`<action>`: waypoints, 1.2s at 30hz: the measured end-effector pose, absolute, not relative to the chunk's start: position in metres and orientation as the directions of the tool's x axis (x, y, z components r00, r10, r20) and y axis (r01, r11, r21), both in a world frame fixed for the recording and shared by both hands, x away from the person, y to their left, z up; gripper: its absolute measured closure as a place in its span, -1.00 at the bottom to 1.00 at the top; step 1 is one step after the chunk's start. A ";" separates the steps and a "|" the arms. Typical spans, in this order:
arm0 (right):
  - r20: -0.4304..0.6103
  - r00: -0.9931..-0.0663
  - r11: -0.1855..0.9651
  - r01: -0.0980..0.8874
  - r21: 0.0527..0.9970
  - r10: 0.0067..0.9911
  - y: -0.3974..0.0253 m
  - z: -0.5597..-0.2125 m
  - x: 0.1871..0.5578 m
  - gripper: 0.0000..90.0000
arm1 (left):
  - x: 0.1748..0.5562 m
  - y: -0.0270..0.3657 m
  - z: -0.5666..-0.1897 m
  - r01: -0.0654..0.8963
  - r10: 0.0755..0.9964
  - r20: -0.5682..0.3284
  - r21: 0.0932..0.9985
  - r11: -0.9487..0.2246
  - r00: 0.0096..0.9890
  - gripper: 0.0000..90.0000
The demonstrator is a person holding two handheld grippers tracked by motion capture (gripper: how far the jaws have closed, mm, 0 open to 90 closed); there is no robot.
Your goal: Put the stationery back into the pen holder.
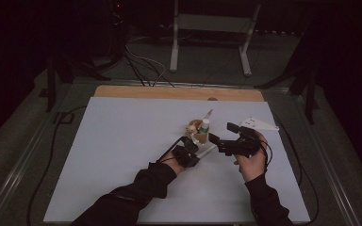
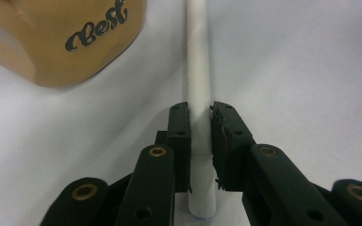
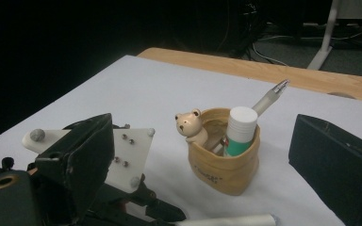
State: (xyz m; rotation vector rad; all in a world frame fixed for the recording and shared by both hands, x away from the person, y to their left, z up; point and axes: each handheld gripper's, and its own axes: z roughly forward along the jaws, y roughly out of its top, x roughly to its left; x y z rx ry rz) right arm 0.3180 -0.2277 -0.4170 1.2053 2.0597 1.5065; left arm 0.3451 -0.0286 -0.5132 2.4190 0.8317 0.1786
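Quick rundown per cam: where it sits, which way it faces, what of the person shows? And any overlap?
High view: above the person's side, facing forward-down at the table; forearms, both grippers.
Left gripper view: on the left gripper, looking along a white stick it grips.
Right gripper view: on the right gripper, facing the tan holder.
Shared: the holder shows in all three.

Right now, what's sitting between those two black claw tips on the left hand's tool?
A slim white stick lying on the white table; the left claw is closed on it, as the left gripper view shows.
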 end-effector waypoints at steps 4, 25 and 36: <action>0.216 -0.592 0.085 0.438 0.895 0.776 -0.229 -0.417 0.318 -0.84 | 0.343 -0.025 -0.513 0.505 0.585 -0.056 0.575 -0.644 0.809 0.77; 0.226 -0.593 0.085 0.450 0.889 0.773 -0.226 -0.422 0.319 -0.84 | 0.322 0.017 -0.494 0.400 0.477 -0.059 0.640 -0.656 0.877 0.77; 0.224 -0.598 0.097 0.457 0.884 0.770 -0.223 -0.426 0.318 -0.84 | 0.318 0.038 -0.491 0.366 0.433 -0.078 0.678 -0.637 0.898 0.77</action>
